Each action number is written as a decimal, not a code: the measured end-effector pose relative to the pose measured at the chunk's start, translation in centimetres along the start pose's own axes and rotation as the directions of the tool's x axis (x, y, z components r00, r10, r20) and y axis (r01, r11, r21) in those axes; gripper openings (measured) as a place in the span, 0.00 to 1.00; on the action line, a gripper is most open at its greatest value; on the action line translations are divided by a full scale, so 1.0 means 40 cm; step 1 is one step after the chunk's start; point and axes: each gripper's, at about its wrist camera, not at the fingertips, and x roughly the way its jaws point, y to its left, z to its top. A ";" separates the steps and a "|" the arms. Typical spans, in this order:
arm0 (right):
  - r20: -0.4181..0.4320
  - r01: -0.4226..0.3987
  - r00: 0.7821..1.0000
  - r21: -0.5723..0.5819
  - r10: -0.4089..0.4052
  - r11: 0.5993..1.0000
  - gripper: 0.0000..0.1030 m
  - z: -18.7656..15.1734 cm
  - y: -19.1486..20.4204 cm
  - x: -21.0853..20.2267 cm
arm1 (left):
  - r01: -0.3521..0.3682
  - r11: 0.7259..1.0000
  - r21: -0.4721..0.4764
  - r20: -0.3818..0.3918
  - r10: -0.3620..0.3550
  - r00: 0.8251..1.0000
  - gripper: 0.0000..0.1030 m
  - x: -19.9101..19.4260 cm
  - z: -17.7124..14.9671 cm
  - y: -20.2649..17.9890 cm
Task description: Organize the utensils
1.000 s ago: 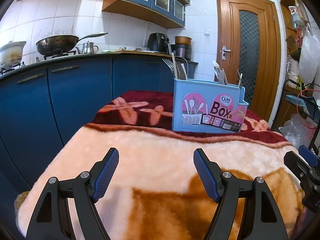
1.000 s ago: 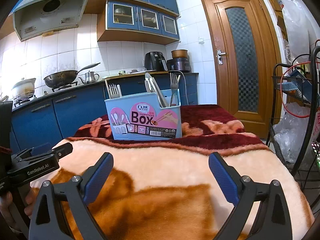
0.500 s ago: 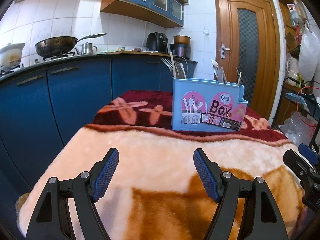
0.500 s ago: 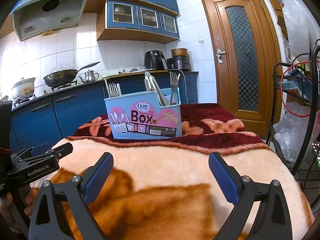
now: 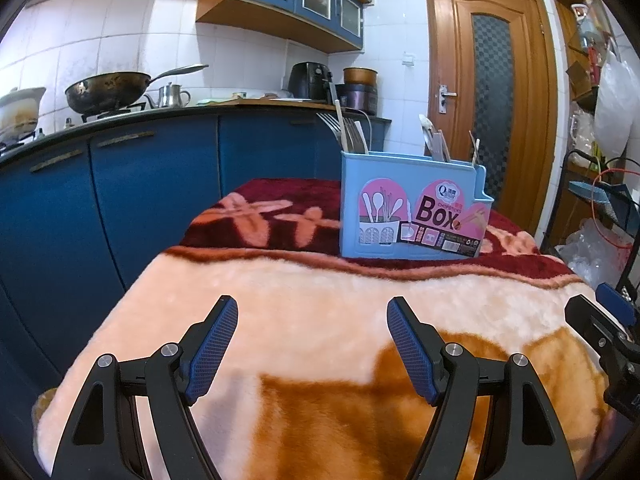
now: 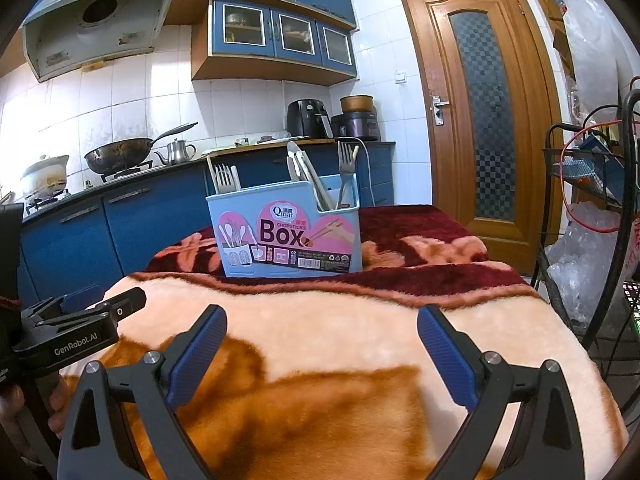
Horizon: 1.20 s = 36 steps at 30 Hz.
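A light-blue plastic utensil box with a pink "Box" label (image 5: 412, 216) is standing upright on the dark-red far band of a plush peach, orange and maroon blanket (image 5: 320, 300) covering the table. Metal forks (image 6: 225, 178) are sitting in its left compartment, pale spoons (image 6: 304, 172) and another fork (image 6: 347, 168) toward the right.

The left gripper (image 5: 312, 344) is hovering over the peach area, well short of the box, its blue-padded jaws spread wide and grasping nothing. The right gripper (image 6: 322, 350) is hovering likewise, jaws released and empty. A hand (image 6: 16, 412) is gripping the left tool's handle.
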 end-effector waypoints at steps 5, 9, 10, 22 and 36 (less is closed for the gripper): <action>0.002 0.002 1.000 0.000 -0.002 1.000 0.95 0.000 -0.002 -0.002 | -0.002 1.000 0.004 0.005 0.002 1.000 0.76 -0.003 -0.001 -0.003; 0.000 0.001 1.000 0.003 -0.001 1.000 0.95 -0.001 -0.002 -0.002 | -0.002 1.000 0.002 0.005 0.002 1.000 0.76 -0.003 -0.002 -0.003; 0.002 0.003 1.000 0.000 -0.003 1.000 0.95 0.001 0.000 0.000 | -0.002 1.000 0.003 0.005 0.002 1.000 0.76 -0.003 -0.002 -0.004; 0.001 0.004 1.000 -0.004 -0.004 1.000 0.95 0.002 0.000 -0.001 | -0.001 1.000 0.003 0.005 0.001 1.000 0.76 -0.001 -0.001 -0.002; 0.000 0.006 1.000 -0.009 -0.006 1.000 0.95 0.003 0.004 -0.001 | 0.001 1.000 0.005 0.004 -0.001 1.000 0.76 -0.002 0.000 0.002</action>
